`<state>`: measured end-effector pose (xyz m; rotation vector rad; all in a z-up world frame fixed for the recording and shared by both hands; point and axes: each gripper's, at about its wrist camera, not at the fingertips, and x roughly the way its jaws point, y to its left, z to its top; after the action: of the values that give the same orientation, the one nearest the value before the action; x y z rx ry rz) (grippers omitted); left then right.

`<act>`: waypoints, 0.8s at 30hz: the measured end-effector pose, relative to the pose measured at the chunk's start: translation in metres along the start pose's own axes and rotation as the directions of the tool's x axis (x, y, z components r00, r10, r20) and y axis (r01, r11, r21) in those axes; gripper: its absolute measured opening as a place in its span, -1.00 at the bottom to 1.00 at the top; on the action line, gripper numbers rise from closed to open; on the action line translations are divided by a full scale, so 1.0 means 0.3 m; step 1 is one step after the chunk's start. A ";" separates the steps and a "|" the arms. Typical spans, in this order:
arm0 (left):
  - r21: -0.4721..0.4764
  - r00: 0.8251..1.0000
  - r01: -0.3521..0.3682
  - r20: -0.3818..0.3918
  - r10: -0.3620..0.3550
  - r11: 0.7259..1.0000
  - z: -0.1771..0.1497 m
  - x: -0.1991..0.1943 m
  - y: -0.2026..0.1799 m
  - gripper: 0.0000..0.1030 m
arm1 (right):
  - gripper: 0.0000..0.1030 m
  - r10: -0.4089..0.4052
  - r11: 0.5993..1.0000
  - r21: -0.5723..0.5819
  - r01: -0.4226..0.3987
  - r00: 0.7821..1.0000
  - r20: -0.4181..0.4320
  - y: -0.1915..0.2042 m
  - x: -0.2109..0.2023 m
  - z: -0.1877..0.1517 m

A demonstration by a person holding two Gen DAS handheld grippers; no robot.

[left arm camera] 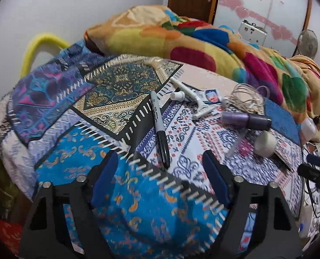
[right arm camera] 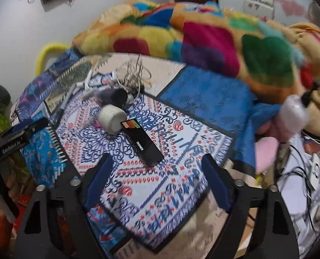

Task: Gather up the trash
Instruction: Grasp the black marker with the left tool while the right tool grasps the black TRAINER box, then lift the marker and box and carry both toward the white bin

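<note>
Small items lie on a patterned bedsheet. In the left wrist view my left gripper is open and empty, just short of a black marker. Beyond it lie a white razor, a white cap, a small packet, a tangle of thread, a purple nail polish bottle and a white tape roll. In the right wrist view my right gripper is open and empty, just short of a black box marked TRAINER. The tape roll and the thread lie behind it.
A crumpled multicoloured blanket fills the far side of the bed. A wall with a yellow tube is at the left. Cables and small devices crowd the right. My left gripper shows at the left of the right wrist view.
</note>
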<state>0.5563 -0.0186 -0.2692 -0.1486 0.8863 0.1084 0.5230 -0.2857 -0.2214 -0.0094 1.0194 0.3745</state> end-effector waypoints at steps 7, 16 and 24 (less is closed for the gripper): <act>0.039 1.000 0.001 -0.030 0.000 0.999 0.033 0.100 -0.018 -0.22 | -0.06 0.062 0.995 -0.073 -0.066 0.996 -0.060 0.011 0.102 0.044; 0.006 0.999 0.023 -0.037 -0.023 1.000 0.050 0.143 -0.012 -0.67 | -0.30 0.044 0.976 -0.210 -0.054 0.998 -0.053 0.090 0.138 0.043; -0.021 0.992 0.098 -0.083 -0.099 0.995 0.017 0.100 -0.015 -0.78 | -0.57 0.047 0.988 -0.144 -0.054 0.998 -0.051 0.074 0.120 0.030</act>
<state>0.5798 -0.0210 -0.2890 -0.2141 0.9603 0.0177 0.5403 -0.2524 -0.2427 -0.1237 1.0387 0.4963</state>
